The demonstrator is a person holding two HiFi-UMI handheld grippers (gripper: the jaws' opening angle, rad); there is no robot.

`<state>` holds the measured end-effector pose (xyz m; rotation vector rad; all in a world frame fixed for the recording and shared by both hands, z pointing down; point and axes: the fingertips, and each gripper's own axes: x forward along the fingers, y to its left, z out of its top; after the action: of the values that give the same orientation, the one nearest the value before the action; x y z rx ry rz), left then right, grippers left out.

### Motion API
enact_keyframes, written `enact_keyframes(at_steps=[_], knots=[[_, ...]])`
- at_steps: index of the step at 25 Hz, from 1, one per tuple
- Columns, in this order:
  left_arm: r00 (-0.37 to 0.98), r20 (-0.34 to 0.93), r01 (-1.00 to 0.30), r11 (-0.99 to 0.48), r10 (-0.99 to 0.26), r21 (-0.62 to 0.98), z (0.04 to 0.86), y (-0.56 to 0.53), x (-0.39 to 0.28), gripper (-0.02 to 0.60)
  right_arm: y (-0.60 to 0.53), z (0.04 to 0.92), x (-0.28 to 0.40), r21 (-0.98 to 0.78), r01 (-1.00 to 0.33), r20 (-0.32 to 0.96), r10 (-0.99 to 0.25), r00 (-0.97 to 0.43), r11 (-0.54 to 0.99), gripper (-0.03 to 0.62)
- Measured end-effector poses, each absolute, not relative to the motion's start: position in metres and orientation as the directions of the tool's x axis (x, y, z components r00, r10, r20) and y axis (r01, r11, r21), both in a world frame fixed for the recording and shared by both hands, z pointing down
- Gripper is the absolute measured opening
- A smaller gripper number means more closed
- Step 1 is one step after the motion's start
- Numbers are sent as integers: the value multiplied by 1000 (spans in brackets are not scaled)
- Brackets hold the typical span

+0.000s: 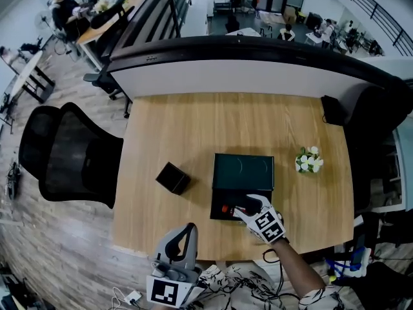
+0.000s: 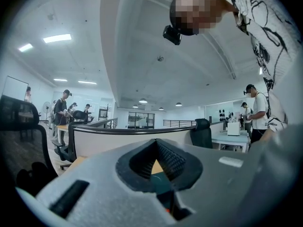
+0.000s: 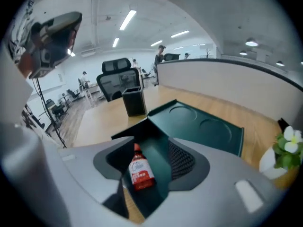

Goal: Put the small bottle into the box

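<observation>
The small bottle (image 3: 141, 171), red-labelled, lies inside the open dark green box (image 1: 242, 173) on the wooden counter (image 1: 168, 128), with the left gripper (image 1: 189, 228) level at the near edge, jaws closed and empty, and the right gripper (image 1: 245, 205) angled down over the bottle, jaws spread wide and gripping nothing.

Open lid (image 1: 244, 171) behind box (image 1: 226, 196), black holder (image 1: 173, 177) left, flower pot (image 1: 309, 161) right

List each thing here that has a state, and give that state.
green box, open, lid laid back flat.
small bottle, lying on its side inside the box.
right gripper, open, above the bottle, holding nothing.
left gripper, shut, empty.
black container, upright.
</observation>
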<state>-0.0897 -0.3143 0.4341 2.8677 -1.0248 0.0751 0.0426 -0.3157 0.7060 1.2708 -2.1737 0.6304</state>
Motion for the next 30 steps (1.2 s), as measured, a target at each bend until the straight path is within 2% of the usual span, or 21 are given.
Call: enact_keyframes(at_steps=[8,14,19,30], knots=[[797,36,-604,-795,-603,53,416,-319,-86,2,-308,555,71,-124,-948,318,-893,-317,292,12],[806,8,-592,-806,-592,11,400,-325,-86,2,-277,456,104,-86,-978,93,-976,-196,189,6],[808,-78,-587,-809,-583,-37,372,-337,-90,2,-244,391,132,-52,-995,-49,-995,-82,85,5],[755,-118,-655,-751,-645,-81,340,-354,-127,2,-184,326,177,-35,-995,-192,-976,98,-93,5]])
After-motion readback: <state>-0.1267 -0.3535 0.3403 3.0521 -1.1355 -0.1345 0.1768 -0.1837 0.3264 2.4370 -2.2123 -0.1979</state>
